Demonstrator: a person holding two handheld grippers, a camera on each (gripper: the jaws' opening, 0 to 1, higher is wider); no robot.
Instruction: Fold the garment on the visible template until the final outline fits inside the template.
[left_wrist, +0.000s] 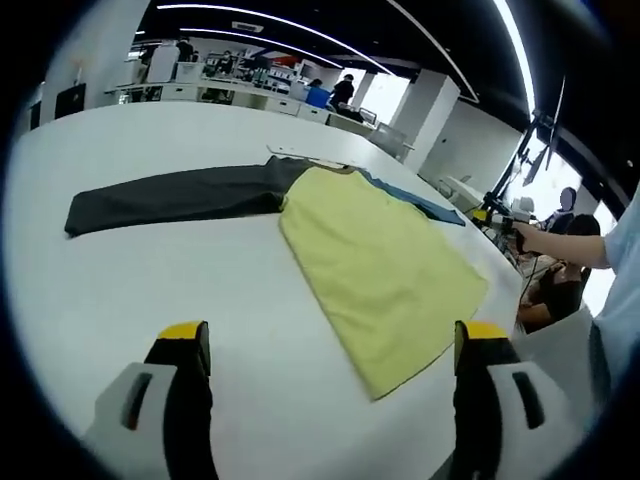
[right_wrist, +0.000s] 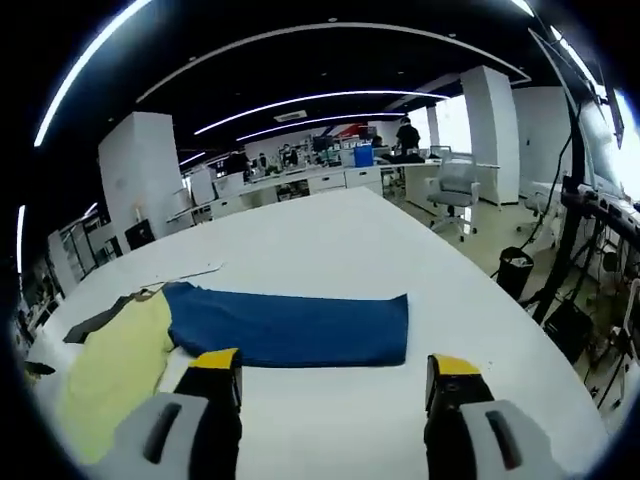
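The shirt (left_wrist: 385, 265) lies spread on the white counter (left_wrist: 150, 280), yellow body in the middle, dark sleeve (left_wrist: 175, 197) left, blue sleeve (right_wrist: 290, 327) right. Both claws, left (left_wrist: 335, 345) and right (right_wrist: 335, 375), hover apart, empty. Best pinch each sleeve's far end and fold it inward flat.

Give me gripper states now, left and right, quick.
Left gripper: open, holding nothing, hovering over the white table short of the yellow garment.
Right gripper: open, holding nothing, just short of the blue sleeve.
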